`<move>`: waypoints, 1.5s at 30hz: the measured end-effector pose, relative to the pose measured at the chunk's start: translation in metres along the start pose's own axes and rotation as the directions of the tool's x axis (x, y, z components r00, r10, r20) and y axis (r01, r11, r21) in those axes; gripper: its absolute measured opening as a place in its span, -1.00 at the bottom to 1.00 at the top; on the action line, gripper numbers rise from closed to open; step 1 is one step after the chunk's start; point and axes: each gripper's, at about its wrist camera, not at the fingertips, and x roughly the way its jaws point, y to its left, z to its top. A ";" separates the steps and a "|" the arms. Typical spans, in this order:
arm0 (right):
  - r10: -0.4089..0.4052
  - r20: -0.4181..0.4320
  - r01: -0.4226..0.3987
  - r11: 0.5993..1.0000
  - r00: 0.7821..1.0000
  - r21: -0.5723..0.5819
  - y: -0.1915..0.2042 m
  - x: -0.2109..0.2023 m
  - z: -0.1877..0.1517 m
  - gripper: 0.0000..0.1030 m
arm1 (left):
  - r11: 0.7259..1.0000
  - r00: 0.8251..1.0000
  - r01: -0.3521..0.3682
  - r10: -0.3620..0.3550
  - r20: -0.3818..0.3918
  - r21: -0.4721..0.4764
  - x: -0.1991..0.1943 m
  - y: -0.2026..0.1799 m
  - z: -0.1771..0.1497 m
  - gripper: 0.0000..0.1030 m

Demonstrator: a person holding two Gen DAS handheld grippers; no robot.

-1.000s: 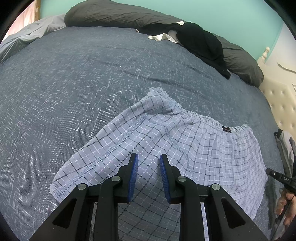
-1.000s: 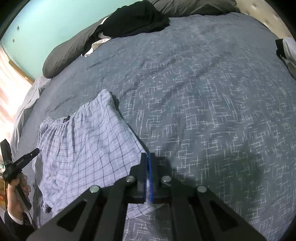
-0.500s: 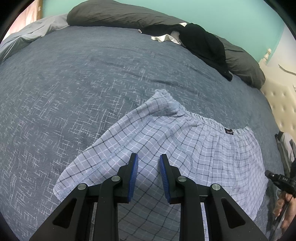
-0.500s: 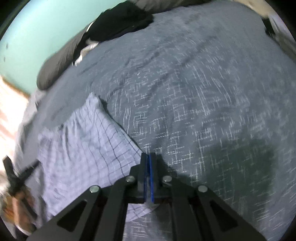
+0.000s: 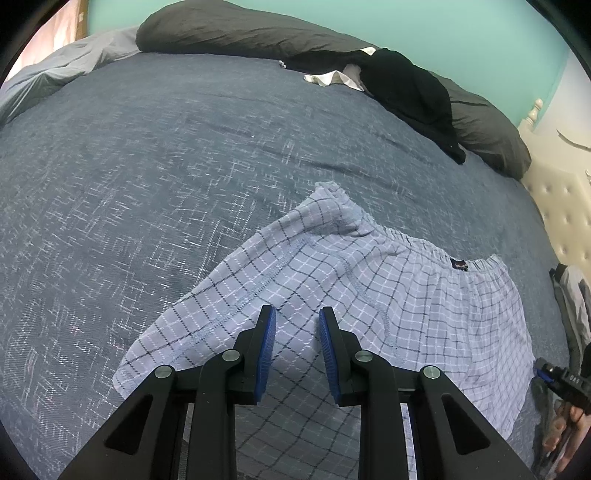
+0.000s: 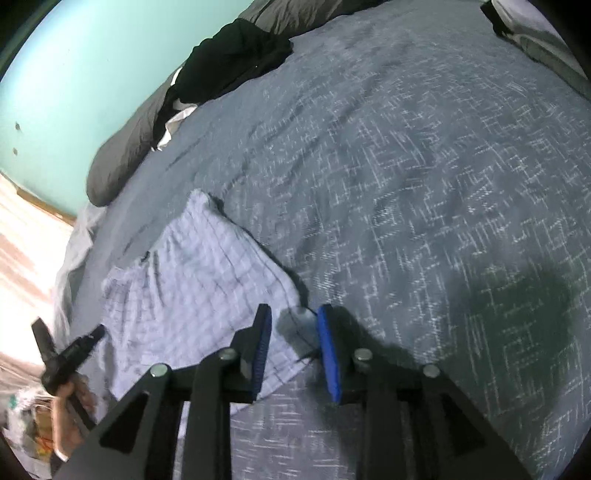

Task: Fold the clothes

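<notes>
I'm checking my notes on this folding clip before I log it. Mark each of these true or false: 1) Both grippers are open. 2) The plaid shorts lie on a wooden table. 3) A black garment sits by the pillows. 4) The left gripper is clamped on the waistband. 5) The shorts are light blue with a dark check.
1) Both grippers are open: true; the left gripper and the right gripper both show a gap between the blue pads.
2) False: the plaid shorts lie on a dark blue bedspread.
3) True: the black garment rests against the grey pillows.
4) False: it hovers open over the leg fabric.
5) True.
</notes>
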 end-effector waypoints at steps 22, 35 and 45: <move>-0.117 0.040 0.113 0.990 0.992 0.082 -0.010 0.004 0.003 -0.96 | 0.993 0.997 -0.073 0.076 0.026 -0.095 -0.013 0.054 0.012 -0.47; -0.153 0.104 0.120 0.955 0.983 0.270 -0.020 -0.016 -0.011 -0.93 | 0.989 0.996 -0.082 0.083 0.009 -0.126 -0.011 0.075 0.016 -0.46; -0.032 0.150 -0.004 0.971 0.988 0.238 0.006 -0.027 -0.001 -0.52 | 0.990 0.997 -0.076 0.078 0.011 -0.119 -0.013 0.069 0.015 -0.46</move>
